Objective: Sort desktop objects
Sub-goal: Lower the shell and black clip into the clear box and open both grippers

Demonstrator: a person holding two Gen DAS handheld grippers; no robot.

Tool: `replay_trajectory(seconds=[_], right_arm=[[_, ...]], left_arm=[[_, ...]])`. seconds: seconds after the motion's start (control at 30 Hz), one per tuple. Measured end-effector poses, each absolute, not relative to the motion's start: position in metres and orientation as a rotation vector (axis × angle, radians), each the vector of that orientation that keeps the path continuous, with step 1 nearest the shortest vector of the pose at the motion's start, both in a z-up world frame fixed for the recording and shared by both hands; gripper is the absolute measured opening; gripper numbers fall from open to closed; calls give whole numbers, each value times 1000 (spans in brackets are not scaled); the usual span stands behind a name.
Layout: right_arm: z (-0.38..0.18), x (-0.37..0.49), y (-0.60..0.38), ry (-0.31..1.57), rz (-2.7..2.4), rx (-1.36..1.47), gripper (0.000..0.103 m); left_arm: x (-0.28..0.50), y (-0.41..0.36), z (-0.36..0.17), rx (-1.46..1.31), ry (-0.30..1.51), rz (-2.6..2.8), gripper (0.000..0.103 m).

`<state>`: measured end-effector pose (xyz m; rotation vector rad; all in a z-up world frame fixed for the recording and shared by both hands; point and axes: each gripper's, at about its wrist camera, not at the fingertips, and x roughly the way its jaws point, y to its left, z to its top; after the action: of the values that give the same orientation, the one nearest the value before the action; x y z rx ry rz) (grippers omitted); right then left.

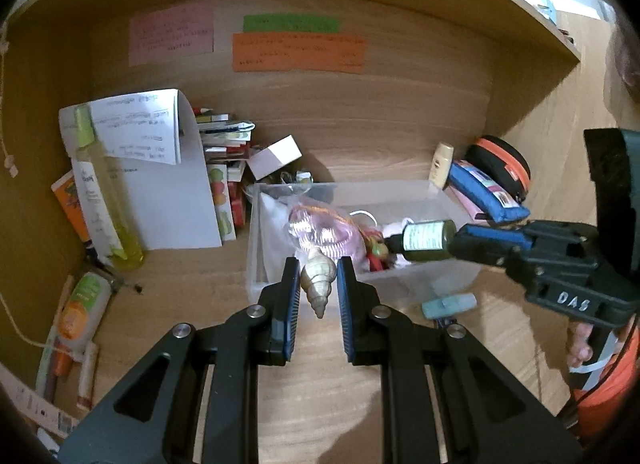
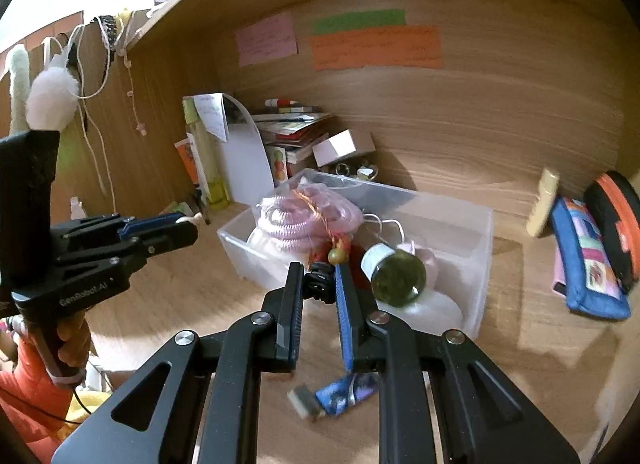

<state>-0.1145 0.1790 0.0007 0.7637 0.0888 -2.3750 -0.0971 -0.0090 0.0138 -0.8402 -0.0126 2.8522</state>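
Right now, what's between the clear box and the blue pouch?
Just bare desk between clear box and blue pouch, shown in the right wrist view.

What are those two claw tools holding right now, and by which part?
The left gripper pinches a pale spiral seashell across its wide end. The right gripper holds a small dark green bottle by its black cap end.

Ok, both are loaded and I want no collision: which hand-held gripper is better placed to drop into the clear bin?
Likely right: right hand-held gripper, shut on black item, reaches over the bin; left hand-held gripper's shell hangs short.
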Motion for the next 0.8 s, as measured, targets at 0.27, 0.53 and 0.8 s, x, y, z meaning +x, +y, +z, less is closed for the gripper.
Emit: replay_trajectory(seconds=[0.27, 0.53, 0.8], right_arm=[[-17, -149, 161, 110, -2351, 833, 14], [-26, -159, 159, 118, -2353, 861, 14], [-32, -155, 145, 214, -2384, 860, 18]], left_arm=[[-137, -3, -9, -936, -79, 2749, 18], [-156, -6, -24, -972, -144, 2705, 17], [-151, 1, -22, -977, -108, 2687, 40]])
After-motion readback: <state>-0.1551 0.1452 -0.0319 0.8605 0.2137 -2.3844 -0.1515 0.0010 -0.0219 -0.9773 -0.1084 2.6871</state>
